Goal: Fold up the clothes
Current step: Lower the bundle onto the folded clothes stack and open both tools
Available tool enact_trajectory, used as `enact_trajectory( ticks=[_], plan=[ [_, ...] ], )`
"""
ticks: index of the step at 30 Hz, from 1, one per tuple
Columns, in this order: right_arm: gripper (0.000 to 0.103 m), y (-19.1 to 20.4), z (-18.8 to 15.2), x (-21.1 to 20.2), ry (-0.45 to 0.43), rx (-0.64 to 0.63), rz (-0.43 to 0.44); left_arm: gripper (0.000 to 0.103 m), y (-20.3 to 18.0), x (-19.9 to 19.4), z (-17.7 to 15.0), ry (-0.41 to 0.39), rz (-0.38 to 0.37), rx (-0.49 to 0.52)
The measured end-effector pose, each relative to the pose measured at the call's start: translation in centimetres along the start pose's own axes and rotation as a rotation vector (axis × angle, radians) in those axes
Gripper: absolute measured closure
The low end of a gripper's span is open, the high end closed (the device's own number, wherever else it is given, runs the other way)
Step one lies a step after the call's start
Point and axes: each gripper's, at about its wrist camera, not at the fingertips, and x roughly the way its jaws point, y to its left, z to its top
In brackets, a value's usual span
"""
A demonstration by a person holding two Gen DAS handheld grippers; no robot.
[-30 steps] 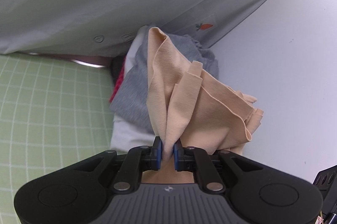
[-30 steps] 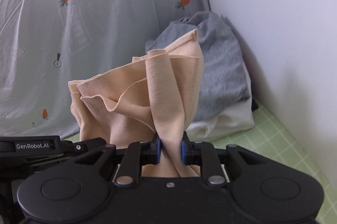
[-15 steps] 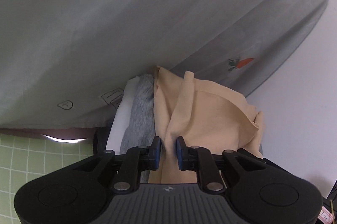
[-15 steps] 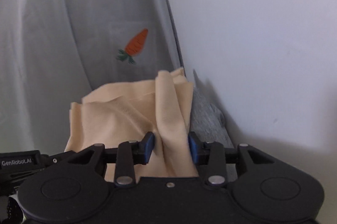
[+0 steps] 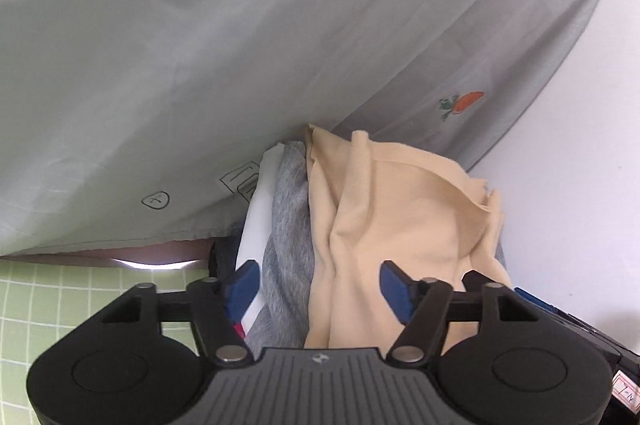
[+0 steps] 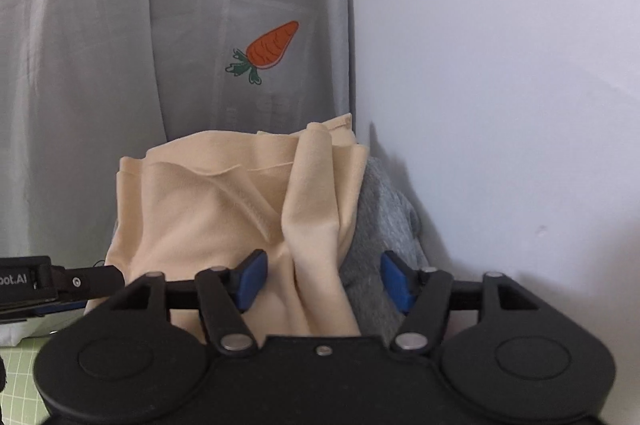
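A folded peach garment (image 5: 404,209) (image 6: 224,217) lies on top of a stack of clothes, over a grey garment (image 5: 290,225) (image 6: 384,209) and a white one (image 5: 256,213). My left gripper (image 5: 318,283) stands open, its blue pads either side of the peach and grey cloth without clamping it. My right gripper (image 6: 324,279) is open too, with a loose ridge of peach cloth rising between its pads. The stack sits against a white wall (image 6: 500,85).
A grey curtain with carrot prints (image 6: 272,47) (image 5: 460,103) hangs close behind the stack. A green gridded mat (image 5: 60,305) covers the surface at lower left. The left gripper's body (image 6: 40,283) shows at the right wrist view's left edge.
Both grippers carried the peach garment onto the stack, then opened and let it go. It now rests on the grey garment.
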Motion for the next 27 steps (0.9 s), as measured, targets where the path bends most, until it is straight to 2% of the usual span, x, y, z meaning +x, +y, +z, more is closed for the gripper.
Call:
enact_trajectory(
  ticks=[2,3,5,6,11,16,21,27],
  plan=[
    [0.016,0.0,-0.6,-3.1,-0.023,0.008,0.016,0.015,-0.5,-3.3,-0.8,-0.03,-0.009,0.026],
    [0.014,0.0,-0.9,-4.6,-0.035,0.013,0.024,0.012,-0.8,-4.8,-1.4,-0.039,-0.013,0.036],
    [0.002,0.1,-2.1,-7.9,-0.045,0.015,0.016,0.003,-1.2,-8.3,-3.0,-0.05,-0.01,0.044],
    [0.001,0.2,-2.5,-9.7,-0.047,0.013,0.012,0.0,-1.5,-10.0,-3.8,-0.056,-0.009,0.048],
    [0.0,0.7,-5.6,-17.4,-0.023,0.014,-0.017,0.0,-0.5,-17.1,-8.6,-0.062,0.014,0.087],
    [0.0,1.1,-9.4,-24.4,0.022,0.021,-0.037,0.0,-0.4,-22.3,-13.3,-0.041,0.118,0.144],
    [0.0,1.2,-12.6,-27.8,0.062,0.029,-0.035,0.0,0.2,-25.4,-17.2,0.041,0.117,0.181],
    [0.0,1.6,-14.8,-30.4,0.077,0.025,-0.055,0.0,0.4,-28.2,-20.0,0.071,0.088,0.228]
  ],
)
